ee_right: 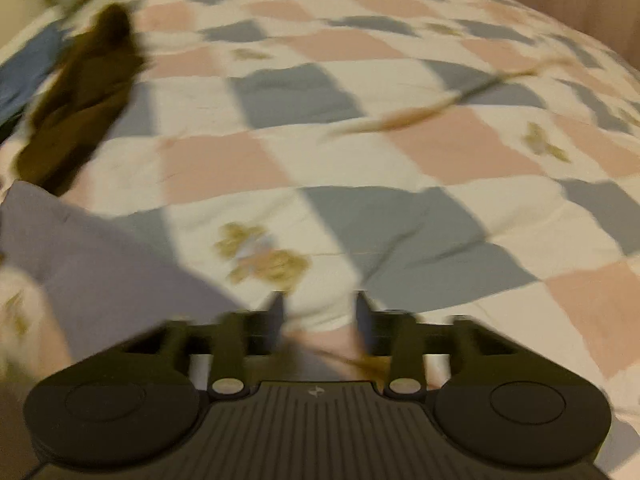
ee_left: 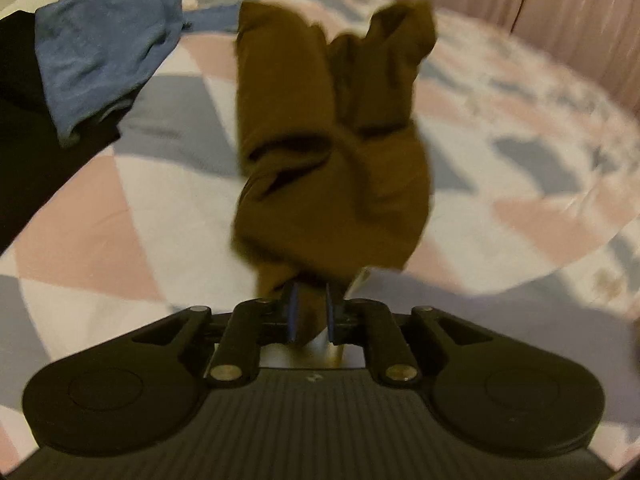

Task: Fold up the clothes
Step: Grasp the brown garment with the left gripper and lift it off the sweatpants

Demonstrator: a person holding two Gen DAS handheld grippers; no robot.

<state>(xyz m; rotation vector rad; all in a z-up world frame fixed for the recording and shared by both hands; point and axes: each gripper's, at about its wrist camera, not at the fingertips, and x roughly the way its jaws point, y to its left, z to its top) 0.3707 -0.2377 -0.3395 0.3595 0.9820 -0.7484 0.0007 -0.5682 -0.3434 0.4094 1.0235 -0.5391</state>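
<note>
While left gripper [ee_left: 311,312] pinches brown garment [ee_left: 332,152], right gripper [ee_right: 320,312] gapes.

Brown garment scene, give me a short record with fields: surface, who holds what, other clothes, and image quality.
surface: bed with a checked quilt in pink, grey and white
left hand-held gripper: shut on the brown garment, which is bunched and twisted, not folded
right hand-held gripper: open, nothing between its fingers, over the quilt
other clothes: blue garment lying on a black garment, on the left in the left wrist view
image quality: right wrist view is motion-blurred
</note>
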